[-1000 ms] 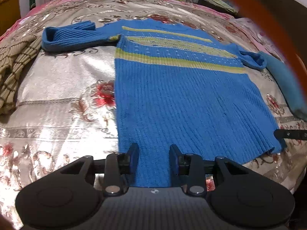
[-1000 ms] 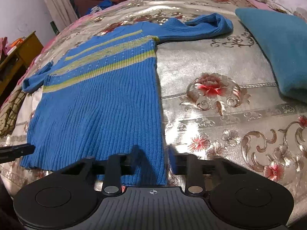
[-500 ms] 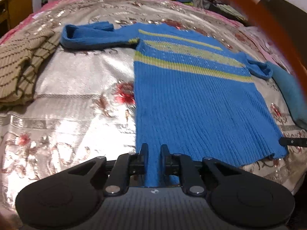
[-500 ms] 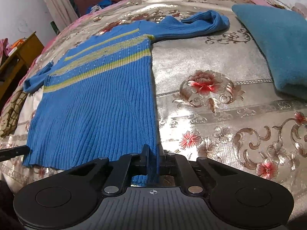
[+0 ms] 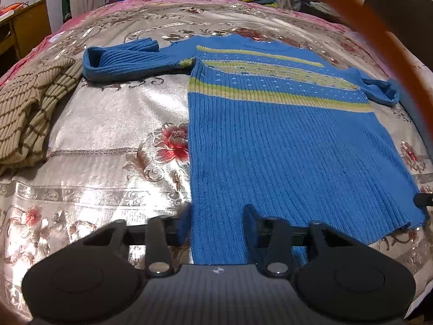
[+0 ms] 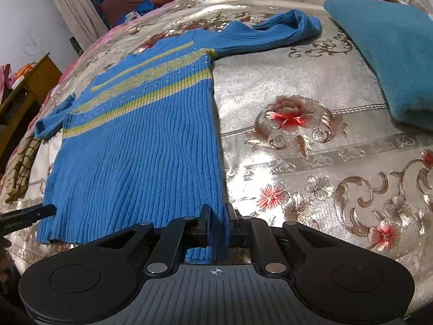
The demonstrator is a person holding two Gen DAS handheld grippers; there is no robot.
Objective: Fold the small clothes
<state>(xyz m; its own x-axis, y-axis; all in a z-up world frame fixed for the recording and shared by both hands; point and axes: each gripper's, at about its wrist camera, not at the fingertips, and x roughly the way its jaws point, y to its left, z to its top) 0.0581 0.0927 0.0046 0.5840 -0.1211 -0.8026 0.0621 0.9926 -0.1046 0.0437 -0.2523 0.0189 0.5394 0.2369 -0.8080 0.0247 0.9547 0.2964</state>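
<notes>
Both grippers sit at the near hem of the blue sweater (image 5: pixel 284 146), one at each corner. My left gripper (image 5: pixel 217 224) has its jaws spreading, standing clearly apart with the hem's left corner lying between them; the pads do not press on the knit, so I read it as released. My right gripper (image 6: pixel 217 226) has its jaws nearly together and easing apart, with the hem's right corner pinched in the narrow gap between them, so it is grasping the sweater.

I see the sweater spread flat, front up, on the shiny floral bedspread (image 5: pixel 108 135), yellow-green stripes across the chest. One long ribbed sleeve (image 6: pixel 270 33) stretches out on each side, the far one on the right reaching toward a teal cushion (image 6: pixel 392 54). On the left, a tan checked garment (image 5: pixel 29 103) lies bunched just beside the other sleeve's cuff. No container shows in either view; every garment lies loose on the bed
</notes>
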